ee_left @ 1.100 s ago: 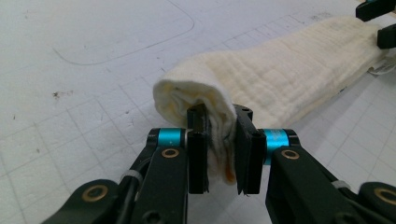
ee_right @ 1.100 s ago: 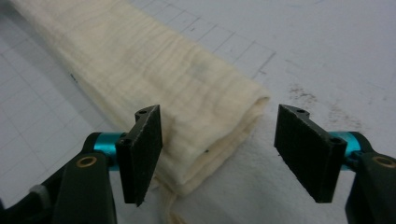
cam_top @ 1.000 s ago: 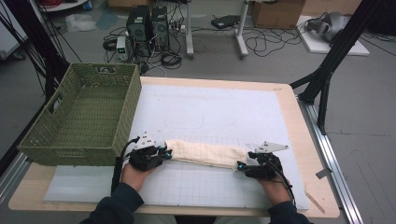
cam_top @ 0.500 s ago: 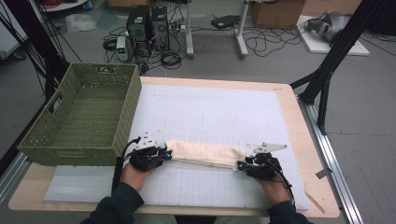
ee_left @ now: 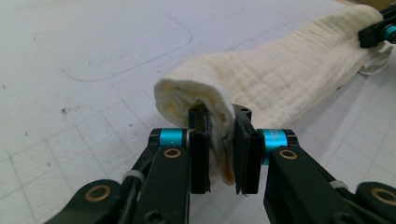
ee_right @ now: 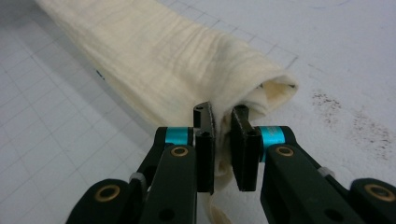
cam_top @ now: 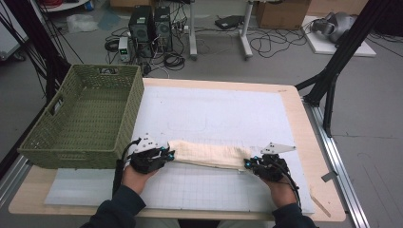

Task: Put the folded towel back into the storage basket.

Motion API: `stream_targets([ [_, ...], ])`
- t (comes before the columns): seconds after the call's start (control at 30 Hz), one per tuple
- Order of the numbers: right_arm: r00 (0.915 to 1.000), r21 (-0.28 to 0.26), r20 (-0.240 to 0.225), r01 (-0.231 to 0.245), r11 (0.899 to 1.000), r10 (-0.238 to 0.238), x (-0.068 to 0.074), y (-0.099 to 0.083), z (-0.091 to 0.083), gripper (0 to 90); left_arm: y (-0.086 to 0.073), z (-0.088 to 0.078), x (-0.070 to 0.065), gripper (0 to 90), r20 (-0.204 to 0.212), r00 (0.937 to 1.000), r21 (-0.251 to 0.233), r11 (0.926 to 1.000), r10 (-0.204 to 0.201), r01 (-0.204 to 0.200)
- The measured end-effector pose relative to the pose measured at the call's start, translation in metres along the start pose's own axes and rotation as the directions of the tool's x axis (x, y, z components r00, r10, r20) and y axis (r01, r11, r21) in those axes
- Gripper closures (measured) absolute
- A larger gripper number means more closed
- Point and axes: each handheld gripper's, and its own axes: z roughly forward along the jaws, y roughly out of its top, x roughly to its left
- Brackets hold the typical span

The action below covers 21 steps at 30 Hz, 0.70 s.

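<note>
One cloth (cam_top: 209, 154), one basket (cam_top: 71, 137), two grippers (cam_top: 166, 154) (cam_top: 249, 164).

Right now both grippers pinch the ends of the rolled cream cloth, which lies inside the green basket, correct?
Not quite: the cloth lies on the white mat, beside the basket, as the high view shows. The left gripper and right gripper do pinch its ends.

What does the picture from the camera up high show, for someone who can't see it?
A person at a table holds a rolled cream cloth by both ends, the left tool and the right tool each shut on one end. A woven green plastic basket stands at the left of the white mat.
</note>
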Motion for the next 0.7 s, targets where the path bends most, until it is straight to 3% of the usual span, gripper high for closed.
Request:
stream_targets([
  [0.17,0.9999,-0.018,0.01,0.005,1.0,-0.004,-0.001,0.002,-0.004,81.7,0.003,-0.003,-0.001,78.4,0.005,1.0,-0.017,0.9998,0.007,-0.007],
  [0.47,0.9999,-0.095,0.013,0.01,0.995,-0.009,-0.004,0.012,-0.016,81.7,0.017,-0.015,-0.001,78.6,0.006,0.9998,-0.068,0.9975,0.021,-0.02],
  [0.7,0.9995,-0.172,0.01,0.03,0.985,-0.029,-0.007,0.033,-0.025,81.8,0.032,-0.031,0.0,78.6,-0.001,0.9995,-0.123,0.9919,0.031,-0.031],
])
